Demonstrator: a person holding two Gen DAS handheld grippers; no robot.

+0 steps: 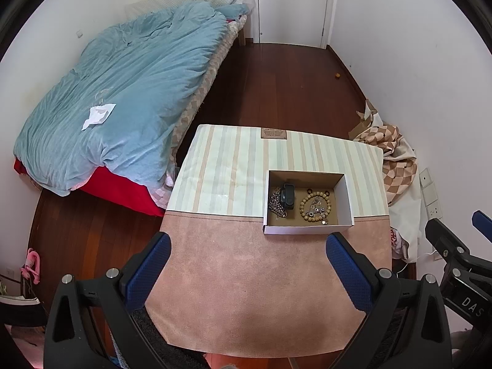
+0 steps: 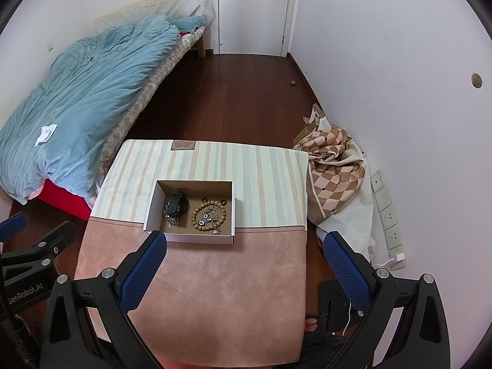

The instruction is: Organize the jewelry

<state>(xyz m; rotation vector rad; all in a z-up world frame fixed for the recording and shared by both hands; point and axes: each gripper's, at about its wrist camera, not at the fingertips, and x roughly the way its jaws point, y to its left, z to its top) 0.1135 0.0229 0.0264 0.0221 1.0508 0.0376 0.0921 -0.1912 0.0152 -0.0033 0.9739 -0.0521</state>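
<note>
the left gripper is held wide apart above the pink near part of the table cover; nothing is gripped or touched. the right gripper is likewise spread wide and empty, its left blue finger seen just before the near wall of the white box. within the box, a wooden bead bracelet lies on the right, with small silver charms inside its ring. a black watch rests on a metal chain at the left. beyond, a bed with a blue duvet is noted.

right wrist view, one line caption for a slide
Open right gripper hovers before a white box holding a wooden bead bracelet and metal chain.
</note>
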